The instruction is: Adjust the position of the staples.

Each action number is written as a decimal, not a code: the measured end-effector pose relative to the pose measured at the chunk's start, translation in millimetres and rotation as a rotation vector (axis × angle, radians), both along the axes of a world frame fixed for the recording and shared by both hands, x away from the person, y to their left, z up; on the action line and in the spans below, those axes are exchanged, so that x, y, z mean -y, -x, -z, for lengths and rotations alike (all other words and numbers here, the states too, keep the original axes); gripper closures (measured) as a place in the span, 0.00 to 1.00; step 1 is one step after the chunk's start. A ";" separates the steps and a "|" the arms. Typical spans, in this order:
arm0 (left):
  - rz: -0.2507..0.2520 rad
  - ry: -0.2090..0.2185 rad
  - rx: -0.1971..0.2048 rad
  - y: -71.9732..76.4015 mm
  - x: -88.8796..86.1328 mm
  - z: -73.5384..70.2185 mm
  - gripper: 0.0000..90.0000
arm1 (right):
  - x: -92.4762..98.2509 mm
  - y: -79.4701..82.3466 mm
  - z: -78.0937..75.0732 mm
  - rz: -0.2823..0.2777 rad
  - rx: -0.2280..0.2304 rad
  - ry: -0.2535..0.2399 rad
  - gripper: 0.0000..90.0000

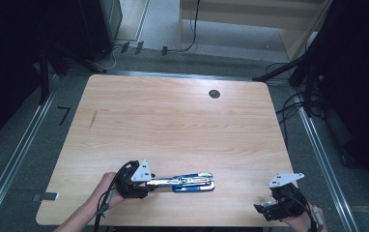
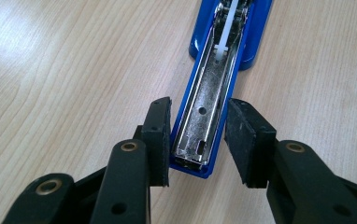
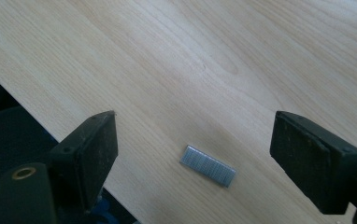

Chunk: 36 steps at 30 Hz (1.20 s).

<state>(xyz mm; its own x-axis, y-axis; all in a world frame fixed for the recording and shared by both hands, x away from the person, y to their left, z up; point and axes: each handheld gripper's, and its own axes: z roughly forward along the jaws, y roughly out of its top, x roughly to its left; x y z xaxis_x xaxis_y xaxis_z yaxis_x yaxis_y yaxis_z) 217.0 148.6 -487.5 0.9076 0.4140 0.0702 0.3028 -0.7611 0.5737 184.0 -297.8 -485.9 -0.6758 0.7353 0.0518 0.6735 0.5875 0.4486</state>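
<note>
Surroundings: wooden counter [image 1: 173, 121], a dark round grommet hole [image 1: 214, 94] near its far edge; grey floor with cables beyond. Nothing lies between the two tools.
Stapler [image 1: 192, 182]: blue, lying opened flat near the counter's near edge, left of centre; its metal staple channel [image 2: 209, 98] faces up, with a white pusher part at its far end.
Channel contents: cannot tell whether staples are loaded.
Staple strip [image 3: 208, 165]: small silver block, flat on the counter close to the near edge, at the right.
Left tool [image 2: 197, 142]: jaws partly parted, straddling the stapler's near end; left pad touching its blue side, right pad just clear.
Right tool [image 3: 193, 149]: jaws spread wide, released, above the staple strip, holding nothing.
</note>
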 end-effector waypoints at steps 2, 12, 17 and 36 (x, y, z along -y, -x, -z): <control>0.001 0.004 -0.002 -0.4 -0.5 0.2 0.69 | 1.6 0.7 0.7 0.005 -0.005 0.001 0.18; 0.003 0.002 -0.001 -0.2 -0.2 0.1 0.69 | 6.5 0.5 5.0 0.009 -0.016 0.031 0.28; 0.004 0.003 -0.001 -0.4 -0.6 0.2 0.69 | 5.4 -0.6 11.6 -0.015 -0.031 0.069 0.41; 0.007 0.004 -0.006 -1.1 -1.0 0.3 0.69 | 1.6 -0.4 25.4 -0.058 -0.044 0.154 0.69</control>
